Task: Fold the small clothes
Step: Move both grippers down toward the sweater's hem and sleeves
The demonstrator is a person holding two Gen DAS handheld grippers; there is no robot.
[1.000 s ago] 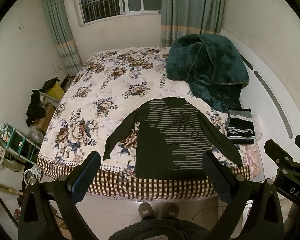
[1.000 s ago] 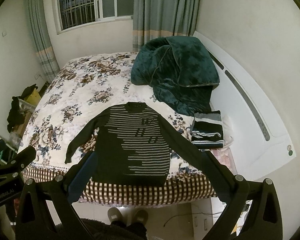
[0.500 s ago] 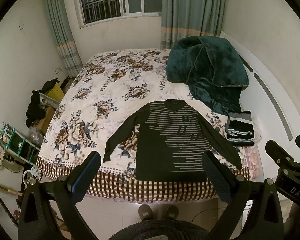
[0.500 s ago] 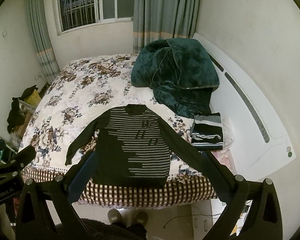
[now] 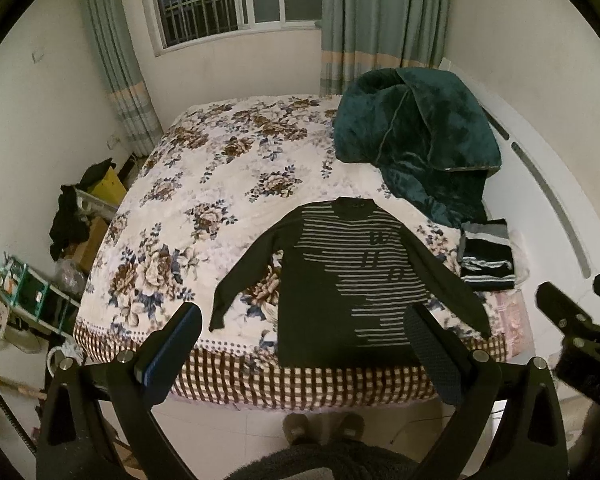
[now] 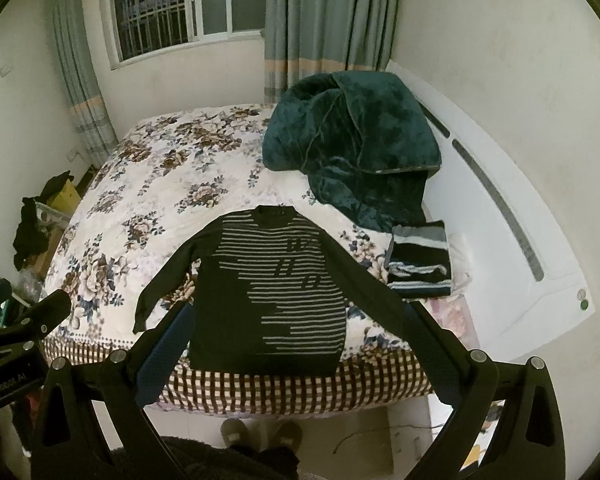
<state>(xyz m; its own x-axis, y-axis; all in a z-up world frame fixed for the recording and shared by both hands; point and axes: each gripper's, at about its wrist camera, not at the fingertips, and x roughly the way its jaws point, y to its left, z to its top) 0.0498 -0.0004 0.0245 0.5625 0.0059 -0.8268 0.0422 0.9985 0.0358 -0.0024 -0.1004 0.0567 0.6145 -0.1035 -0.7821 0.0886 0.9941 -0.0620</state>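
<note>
A small dark sweater with grey stripes [image 5: 340, 280] lies flat, face up, sleeves spread, at the near edge of the floral bed [image 5: 220, 184]; it also shows in the right wrist view [image 6: 276, 292]. My left gripper [image 5: 300, 332] is open and empty, held in the air before the bed's edge, apart from the sweater. My right gripper [image 6: 296, 336] is open and empty, also short of the bed. A folded dark striped garment [image 5: 486, 256] lies to the sweater's right; it shows in the right wrist view too [image 6: 420, 260].
A heaped dark green blanket [image 5: 416, 148] lies at the bed's far right by the white headboard [image 6: 500, 208]. Boxes and dark clothes [image 5: 80, 216] stand left of the bed. My slippered feet [image 5: 324, 428] stand on the tiled floor before the bed.
Both grippers have drawn back and risen slightly; the sweater sits a little smaller and farther in both views. Both stay open and nothing on the bed has moved.
</note>
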